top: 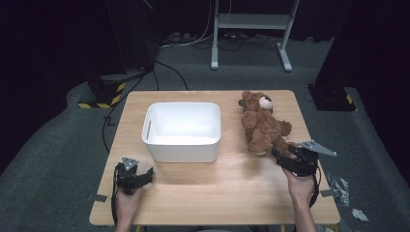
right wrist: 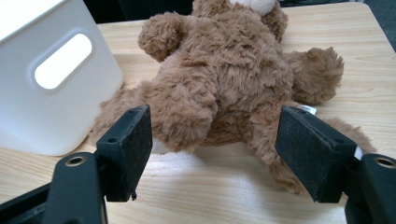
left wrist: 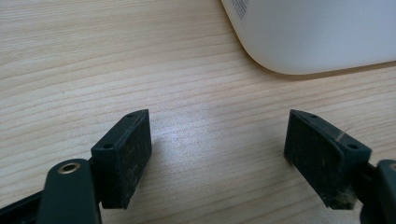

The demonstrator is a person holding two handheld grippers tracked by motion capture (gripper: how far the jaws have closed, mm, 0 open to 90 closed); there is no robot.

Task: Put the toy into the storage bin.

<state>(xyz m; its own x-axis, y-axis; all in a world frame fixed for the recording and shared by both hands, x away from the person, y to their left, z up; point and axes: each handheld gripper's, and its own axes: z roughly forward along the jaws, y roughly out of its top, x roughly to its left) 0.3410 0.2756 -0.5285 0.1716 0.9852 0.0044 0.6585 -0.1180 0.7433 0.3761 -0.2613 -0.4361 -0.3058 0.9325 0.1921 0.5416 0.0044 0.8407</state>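
Right of the white bin (top: 181, 130) on the table (top: 217, 183), from above, the teddy bear (top: 262, 125) lies with the right gripper (top: 285, 157) at its feet; the left gripper (top: 145, 175) rests near the bin's front corner. Left gripper view: jaws wide over bare wood beside the bin (left wrist: 317, 32). Right gripper view: jaws wide, flanking the bear's (right wrist: 224, 79) legs without pressing, beside the bin (right wrist: 42, 84).

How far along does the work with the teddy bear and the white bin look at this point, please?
Nothing is done yet: the teddy bear lies on the table beside the white bin. In hand: the right gripper stands open at its legs. Left: gripping and moving it, presumably into the bin.
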